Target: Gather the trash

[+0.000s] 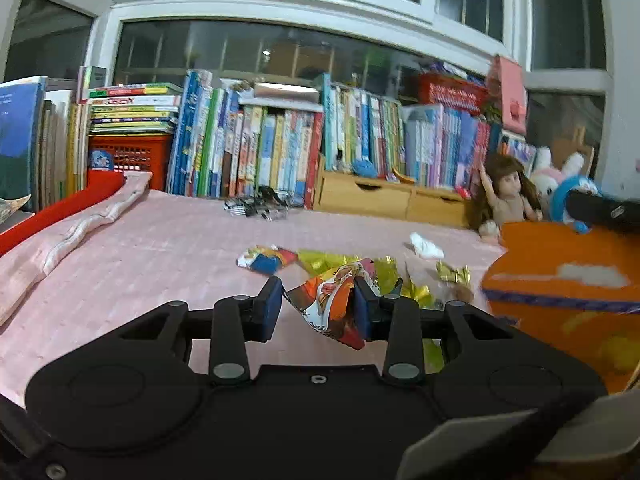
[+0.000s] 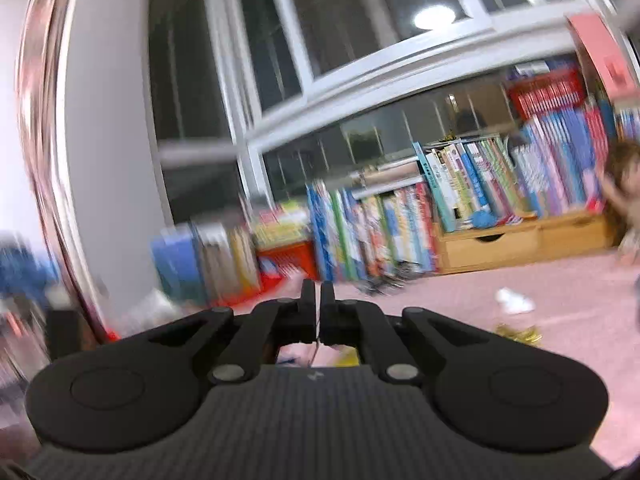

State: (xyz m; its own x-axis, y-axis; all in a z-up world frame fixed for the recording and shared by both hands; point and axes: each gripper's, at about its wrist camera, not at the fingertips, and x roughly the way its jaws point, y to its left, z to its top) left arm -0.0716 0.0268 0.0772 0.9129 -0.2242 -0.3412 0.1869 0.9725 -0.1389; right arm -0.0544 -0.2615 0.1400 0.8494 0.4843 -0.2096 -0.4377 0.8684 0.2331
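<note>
My left gripper (image 1: 318,304) is shut on a crumpled orange and white snack wrapper (image 1: 328,308), held a little above the pink bedcover (image 1: 168,248). Behind it lie a blue and red wrapper (image 1: 266,260), gold foil scraps (image 1: 320,261), a gold candy wrapper (image 1: 452,273) and a white tissue (image 1: 426,246). An orange bag (image 1: 560,252) stands at the right, and the right gripper's black body (image 1: 600,210) sits at its top rim. In the blurred right wrist view my right gripper (image 2: 319,300) is shut, with a thin edge pinched between its jaws. The tissue (image 2: 514,301) and foil (image 2: 520,335) lie off to its right.
A long row of books (image 1: 280,148) and a wooden drawer unit (image 1: 384,196) line the window wall. A doll (image 1: 504,196) and plush toys (image 1: 560,184) sit at the back right. A folded pink cloth (image 1: 80,224), a red basket (image 1: 132,156) and a pile of black clips (image 1: 260,204) are at the left and middle.
</note>
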